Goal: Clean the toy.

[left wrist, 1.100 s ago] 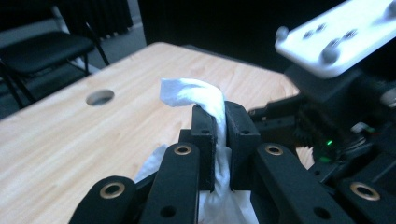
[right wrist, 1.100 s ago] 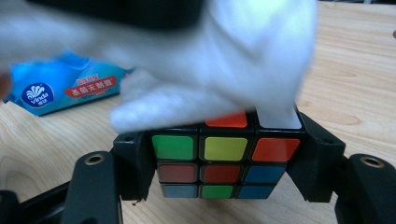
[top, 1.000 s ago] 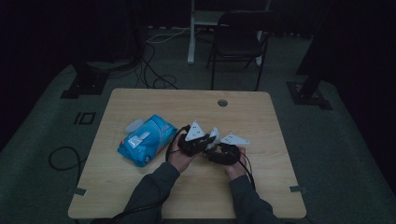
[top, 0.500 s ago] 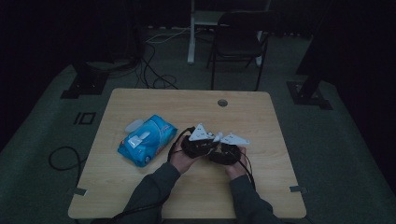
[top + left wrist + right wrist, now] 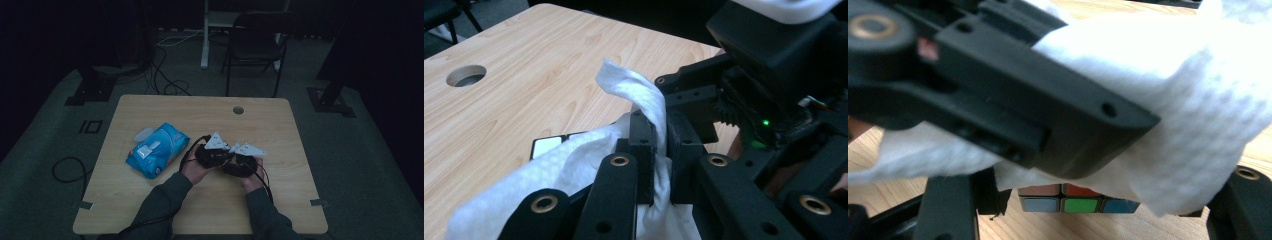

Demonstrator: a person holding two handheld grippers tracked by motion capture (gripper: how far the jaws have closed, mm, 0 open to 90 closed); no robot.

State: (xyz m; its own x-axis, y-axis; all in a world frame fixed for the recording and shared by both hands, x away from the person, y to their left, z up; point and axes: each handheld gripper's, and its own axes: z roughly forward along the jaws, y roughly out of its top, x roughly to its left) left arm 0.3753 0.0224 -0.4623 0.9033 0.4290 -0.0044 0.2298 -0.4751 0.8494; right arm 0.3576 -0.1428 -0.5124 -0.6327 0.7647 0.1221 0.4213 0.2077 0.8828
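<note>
— While looking along the left claw (image 5: 663,134), found what at the tips?

— Found it clenched on a white wipe (image 5: 574,165), pinched tight between the two jaws, one corner curled up above them and the rest draped down and out to the side.

— And under the wipe?

— Spotted a puzzle cube (image 5: 1073,198), low on the worktop (image 5: 524,65), mostly covered by the cloth. Saw just one row of coloured squares peeking out below the hem in the right gripper view, plus a white face in the left gripper view.

— Right claw (image 5: 1093,207): gripping or released?

— Could not tell. Noted its two jaws standing either side of the cube, one close against it, the other seemingly apart, with the wipe hiding the contact.

— Judged how far along, then?

— Midway, most likely. Wipe already pulled out and laid over the cube's top; wiping itself looked underway rather than finished. Left to do, by that reading: rubbing the remaining faces, turning the cube, then setting the cloth aside.

— Farther out?

— Picked out a blue pack of wipes (image 5: 157,150) lying flat to the left of the hands, near but not touching, flap apparently open. Beyond that, noticed a round cable hole (image 5: 238,110) near the far edge, and past the worktop a chair (image 5: 255,40) on the dim floor.
</note>
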